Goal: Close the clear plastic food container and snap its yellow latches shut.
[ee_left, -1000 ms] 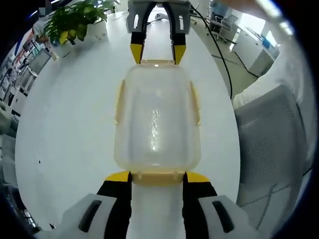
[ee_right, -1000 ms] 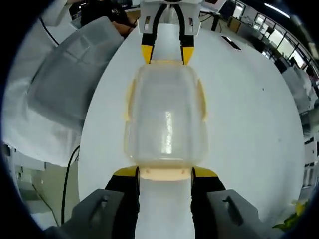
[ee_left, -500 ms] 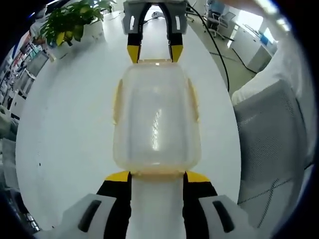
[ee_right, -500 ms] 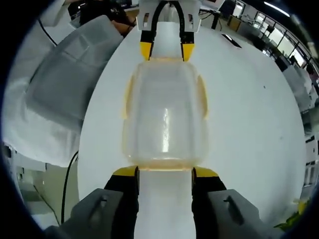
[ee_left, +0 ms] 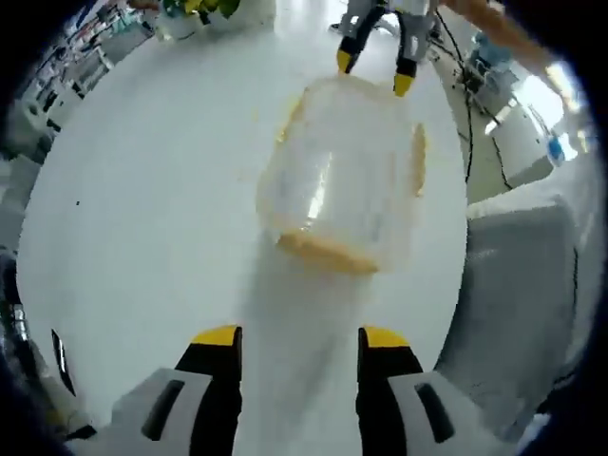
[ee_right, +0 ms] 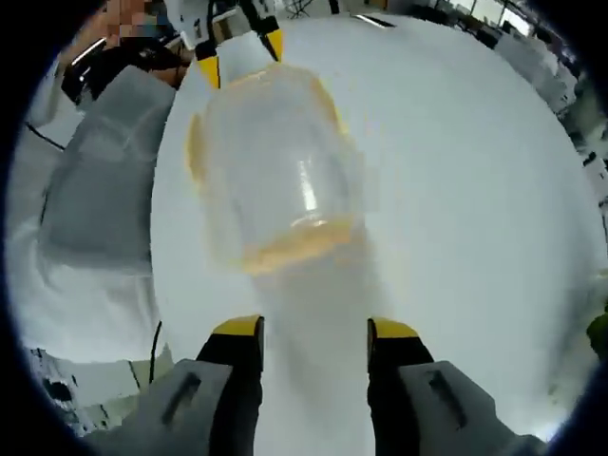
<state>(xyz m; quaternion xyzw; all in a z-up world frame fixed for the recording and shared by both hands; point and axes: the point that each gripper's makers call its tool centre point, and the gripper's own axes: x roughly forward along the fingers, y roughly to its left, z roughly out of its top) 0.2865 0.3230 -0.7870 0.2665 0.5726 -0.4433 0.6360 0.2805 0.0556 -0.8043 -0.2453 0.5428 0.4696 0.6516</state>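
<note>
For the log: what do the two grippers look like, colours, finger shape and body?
Both look alike. The left gripper has two black fingers with yellow tips, on a light grey body with dark slots. The right gripper is the same: black fingers, yellow tips, grey body with slots. Seen from across the container, the other gripper's fingers taper to yellow tips.

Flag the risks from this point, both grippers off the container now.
1. Both frames are motion-blurred, so whether the yellow latches on the container are fully snapped cannot be told; one may be loose.
2. Left gripper and right gripper are open and apart from it, so nothing steadies it on the white table if bumped.
</note>
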